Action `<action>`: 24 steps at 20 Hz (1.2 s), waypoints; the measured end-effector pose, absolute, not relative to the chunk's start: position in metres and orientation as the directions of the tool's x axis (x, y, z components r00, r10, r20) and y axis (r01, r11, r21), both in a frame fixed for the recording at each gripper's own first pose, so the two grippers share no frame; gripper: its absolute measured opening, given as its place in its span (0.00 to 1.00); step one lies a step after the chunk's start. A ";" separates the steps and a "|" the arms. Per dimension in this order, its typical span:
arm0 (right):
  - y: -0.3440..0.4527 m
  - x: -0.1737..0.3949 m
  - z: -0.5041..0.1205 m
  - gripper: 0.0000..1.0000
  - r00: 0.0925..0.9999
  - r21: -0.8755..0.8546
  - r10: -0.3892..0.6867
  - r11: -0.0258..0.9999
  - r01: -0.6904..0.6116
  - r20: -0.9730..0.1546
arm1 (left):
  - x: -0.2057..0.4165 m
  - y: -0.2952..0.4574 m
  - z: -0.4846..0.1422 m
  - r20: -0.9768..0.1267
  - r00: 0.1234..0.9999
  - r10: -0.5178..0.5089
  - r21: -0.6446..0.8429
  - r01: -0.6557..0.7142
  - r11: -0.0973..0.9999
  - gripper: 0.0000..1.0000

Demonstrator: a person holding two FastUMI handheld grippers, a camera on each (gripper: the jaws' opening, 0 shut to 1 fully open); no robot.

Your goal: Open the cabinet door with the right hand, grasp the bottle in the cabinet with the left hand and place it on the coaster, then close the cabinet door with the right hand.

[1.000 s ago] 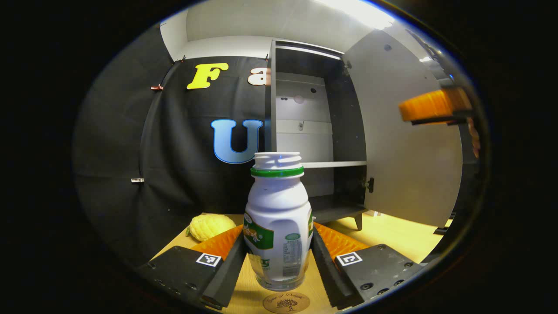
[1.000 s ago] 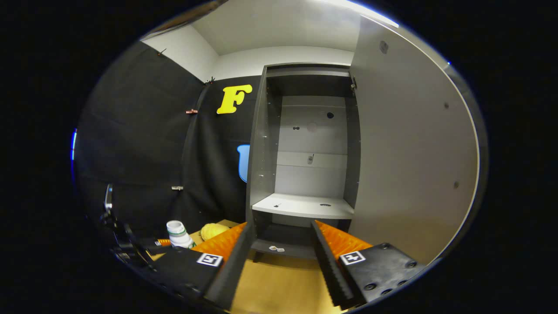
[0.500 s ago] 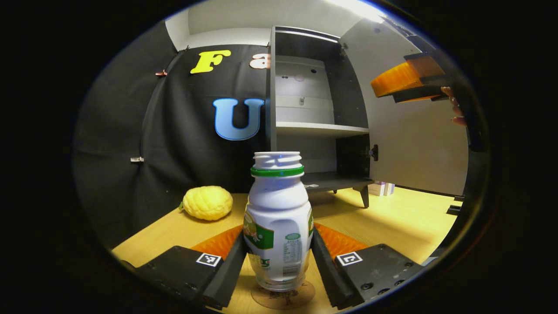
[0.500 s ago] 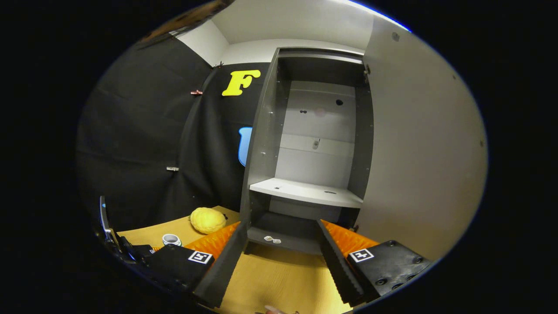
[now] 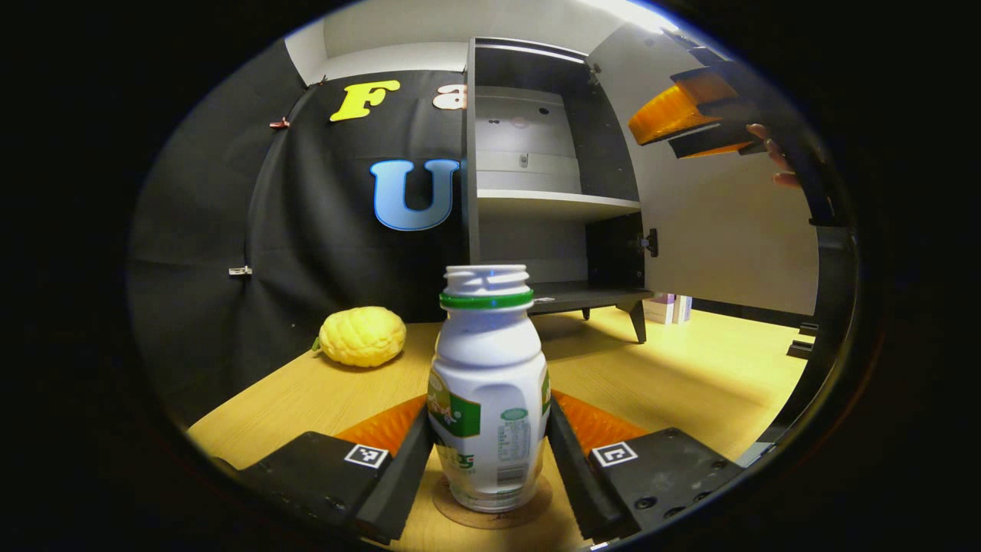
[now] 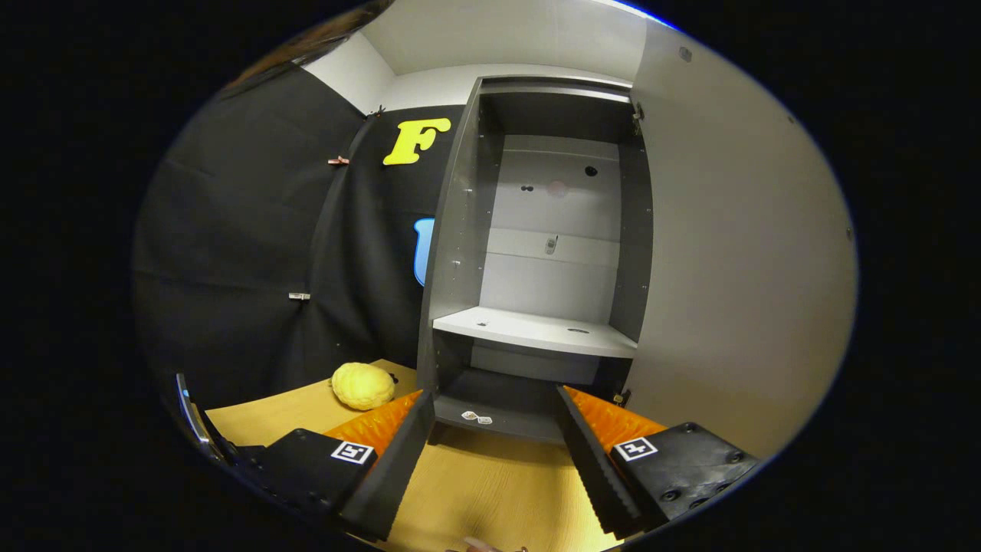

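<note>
Pinching bottle [image 5: 489,399] upright on coaster [image 5: 490,512], near table [image 5: 690,383] edge: left gripper [image 5: 489,460] | right gripper [image 6: 490,452]: fingers spread, bare | cabinet door [image 6: 736,261]: open, far right

A bumpy yellow fruit [image 5: 362,336] lies on the wooden table [image 5: 690,383], near the black cloth wall [image 5: 306,253], well left of the furniture's legs. In the right gripper view the same fruit [image 6: 362,386] sits at the table's [image 6: 490,491] far left edge. A small box [image 5: 668,309] stands on the table farther back.
</note>
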State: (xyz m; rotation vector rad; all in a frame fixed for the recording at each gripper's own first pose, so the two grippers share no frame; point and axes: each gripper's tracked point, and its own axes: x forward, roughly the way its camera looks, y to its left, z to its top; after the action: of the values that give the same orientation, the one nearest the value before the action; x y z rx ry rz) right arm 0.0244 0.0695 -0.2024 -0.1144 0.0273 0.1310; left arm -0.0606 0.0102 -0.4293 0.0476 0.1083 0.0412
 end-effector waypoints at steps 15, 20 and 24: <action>0.058 0.022 -0.173 0.98 0.995 -0.134 0.085 0.987 -0.090 -0.047 | -0.057 0.000 -0.346 -0.040 0.999 0.009 0.048 -0.007 0.999 0.95; 0.049 -0.013 -0.123 0.98 0.994 -0.067 0.070 0.995 -0.075 -0.083 | -0.059 -0.025 -0.239 0.025 0.994 -0.103 0.125 0.100 0.987 0.95; 0.028 -0.059 -0.094 0.98 0.997 -0.069 0.018 0.997 -0.024 -0.081 | -0.062 -0.036 -0.182 0.011 0.984 -0.180 0.151 0.176 0.973 0.96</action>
State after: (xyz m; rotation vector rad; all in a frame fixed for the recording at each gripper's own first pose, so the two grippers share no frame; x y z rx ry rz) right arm -0.0591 0.0278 -0.0941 -0.0698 0.0801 0.0212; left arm -0.0625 -0.0358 -0.1817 0.1500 -0.0247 -0.1793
